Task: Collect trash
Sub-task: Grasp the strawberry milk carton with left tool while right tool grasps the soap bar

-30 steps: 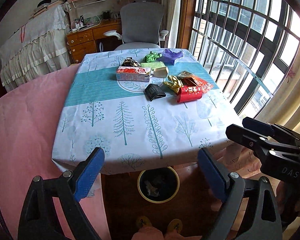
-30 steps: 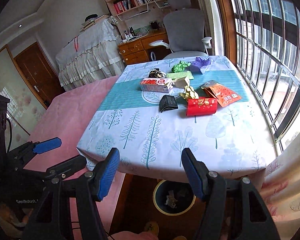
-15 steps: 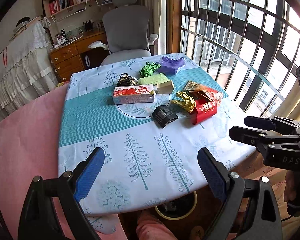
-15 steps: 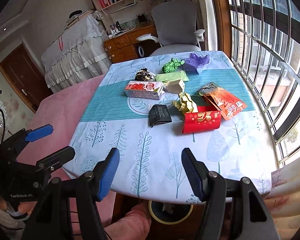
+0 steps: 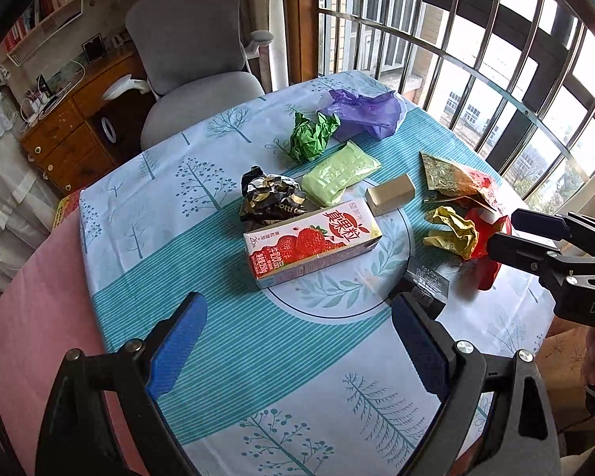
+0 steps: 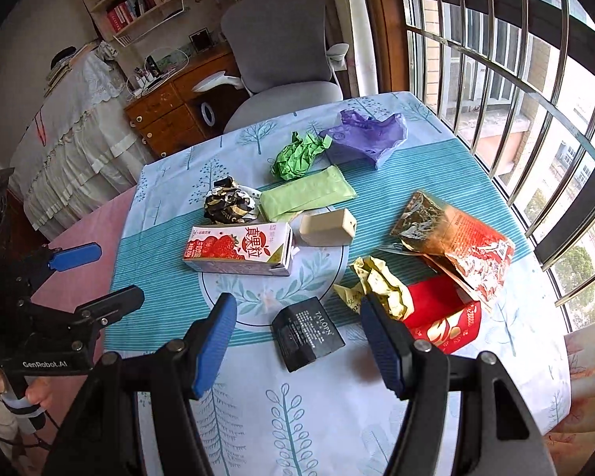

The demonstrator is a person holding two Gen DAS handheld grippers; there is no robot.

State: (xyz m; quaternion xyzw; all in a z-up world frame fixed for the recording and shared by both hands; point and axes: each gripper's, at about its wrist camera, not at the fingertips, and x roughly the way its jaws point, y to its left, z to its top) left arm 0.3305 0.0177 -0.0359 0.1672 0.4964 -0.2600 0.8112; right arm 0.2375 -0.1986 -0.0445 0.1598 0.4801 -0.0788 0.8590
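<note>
The job is at its start — no trash is picked up yet, and both grippers are coming in over the table with the tree-print cloth to choose a first piece.

The left gripper has its blue pads spread wide with nothing between them. Just ahead of it lies the pink strawberry milk carton, flat on its side. Past the carton sit the crumpled black-and-gold foil wrapper, the pale green flat packet, the small beige box, the crumpled green paper ball and the purple plastic bag.

The right gripper is spread too, and empty. The small black box lies between its two pads but lower down on the cloth, and the pads do not touch it. By its right pad are the crumpled yellow wrapper, the red paper envelope and the shiny red-and-brown snack bag.

Both grippers tilt down steeply at the table, side by side, and each one shows at the edge of the other's view.

Next, I think each gripper needs to go lower — the left onto the carton, the right onto the black box — and then squeeze. No bin shows here, so I cannot say where the trash goes
</note>
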